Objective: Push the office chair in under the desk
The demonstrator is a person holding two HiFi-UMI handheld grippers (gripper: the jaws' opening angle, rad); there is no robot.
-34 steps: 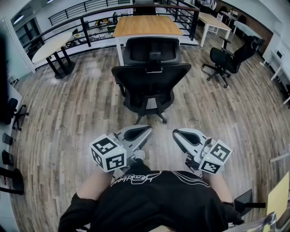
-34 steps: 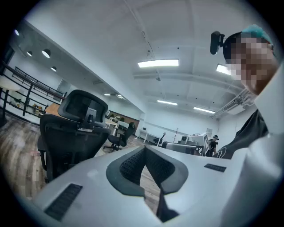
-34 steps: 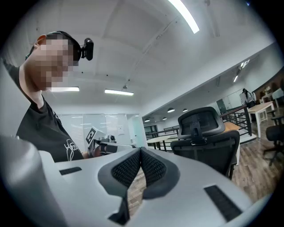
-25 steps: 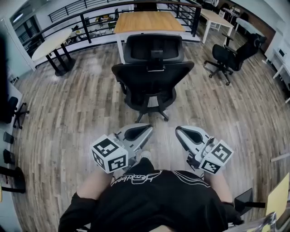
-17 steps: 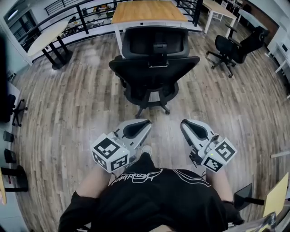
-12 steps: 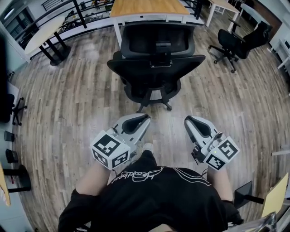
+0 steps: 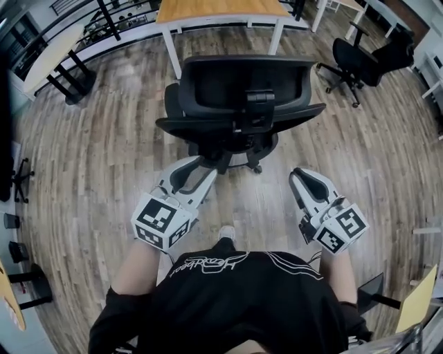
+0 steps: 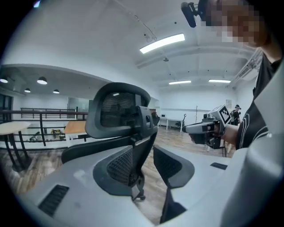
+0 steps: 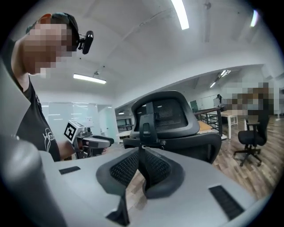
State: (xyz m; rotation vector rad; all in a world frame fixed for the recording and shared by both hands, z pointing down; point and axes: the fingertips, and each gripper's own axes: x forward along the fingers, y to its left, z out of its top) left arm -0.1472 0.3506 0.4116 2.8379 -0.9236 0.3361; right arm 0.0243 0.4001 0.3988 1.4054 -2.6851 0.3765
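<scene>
The black office chair (image 7: pixel 239 86) stands with its back to me, in front of the wooden-topped desk (image 7: pixel 221 8). My left gripper (image 7: pixel 203 168) reaches toward the lower left of the chair's back, just short of the seat; its jaws have just been opening and hold nothing. In the left gripper view the left gripper (image 8: pixel 144 153) shows a narrow gap, with the chair (image 8: pixel 117 111) beyond it. My right gripper (image 7: pixel 299 173) is shut and empty, a little back from the chair's right side. In its own view the right gripper (image 9: pixel 141 155) has its pads together below the chair (image 9: pixel 171 113).
A second black office chair (image 7: pixel 363 55) stands at the back right. A round table (image 7: pixel 52 59) on black legs and a black railing (image 7: pixel 118 17) are at the back left. My shoe (image 7: pixel 226 233) is on the wooden floor between the grippers.
I have walked up to the chair, which now sits much closer. Both grippers have moved forward toward its back, the left one furthest.
</scene>
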